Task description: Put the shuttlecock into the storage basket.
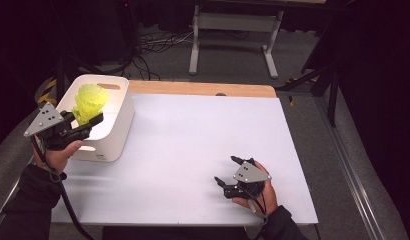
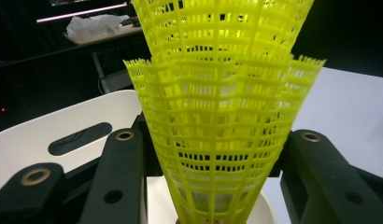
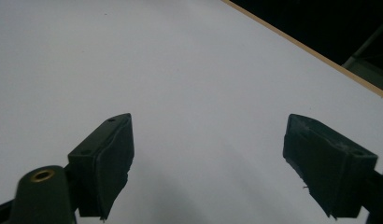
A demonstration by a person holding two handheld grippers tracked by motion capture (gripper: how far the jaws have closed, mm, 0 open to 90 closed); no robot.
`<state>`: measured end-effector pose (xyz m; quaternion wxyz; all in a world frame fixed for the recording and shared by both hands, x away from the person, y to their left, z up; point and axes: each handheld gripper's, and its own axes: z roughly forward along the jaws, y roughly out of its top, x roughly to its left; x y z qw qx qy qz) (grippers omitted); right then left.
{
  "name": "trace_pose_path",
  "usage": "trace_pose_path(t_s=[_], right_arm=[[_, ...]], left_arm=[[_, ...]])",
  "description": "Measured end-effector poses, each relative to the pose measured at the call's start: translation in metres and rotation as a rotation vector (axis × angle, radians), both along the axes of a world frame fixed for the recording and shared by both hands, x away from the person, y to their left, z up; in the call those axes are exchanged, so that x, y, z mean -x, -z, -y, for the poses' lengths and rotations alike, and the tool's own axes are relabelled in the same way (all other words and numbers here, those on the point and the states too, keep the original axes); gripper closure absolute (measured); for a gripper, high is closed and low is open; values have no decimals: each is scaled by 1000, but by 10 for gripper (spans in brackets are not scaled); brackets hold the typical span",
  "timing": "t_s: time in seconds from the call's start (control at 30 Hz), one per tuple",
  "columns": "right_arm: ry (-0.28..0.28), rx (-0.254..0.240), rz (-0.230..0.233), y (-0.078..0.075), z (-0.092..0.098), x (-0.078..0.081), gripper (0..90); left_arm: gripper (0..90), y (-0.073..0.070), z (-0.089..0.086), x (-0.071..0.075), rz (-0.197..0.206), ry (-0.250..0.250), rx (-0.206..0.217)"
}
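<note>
A stack of yellow mesh shuttlecocks [image 1: 90, 101] stands flared end up over the near left of a white bin [image 1: 121, 107]. My left gripper [image 1: 90, 123] is shut on the narrow lower part of the stack. In the left gripper view the yellow stack [image 2: 217, 107] sits between the two black jaws, with the bin's rim and handle slot [image 2: 49, 126] behind it. My right gripper [image 1: 226, 170] rests low over the white tabletop [image 1: 193, 140] at the front right, open, with nothing between its jaws. The right gripper view has its jaws [image 3: 208, 154] wide apart over the bare white surface [image 3: 180, 70].
The bin stands at the table's left edge. A wooden strip [image 1: 203, 89] runs along the table's far edge. Behind it on the floor are a white desk frame [image 1: 233, 25] and loose cables [image 1: 153, 45]. Dark stands flank both sides.
</note>
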<state>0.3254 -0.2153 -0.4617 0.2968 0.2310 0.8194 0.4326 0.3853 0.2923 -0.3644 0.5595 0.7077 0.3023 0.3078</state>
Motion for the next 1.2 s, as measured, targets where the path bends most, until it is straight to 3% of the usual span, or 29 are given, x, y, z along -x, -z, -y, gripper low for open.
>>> trace_pose_path(t_s=[0.6, 0.87, 1.2], right_arm=[[4, -11, 5, -2, 3, -2, 174], [3, -12, 7, -3, 3, -2, 174], [1, -17, 7, -4, 3, -2, 175]], left_arm=[[560, -13, -7, -22, -3, -34, 0], [554, -18, -9, -35, -42, -43, -7], [553, -29, -10, -43, -39, -77, -17]])
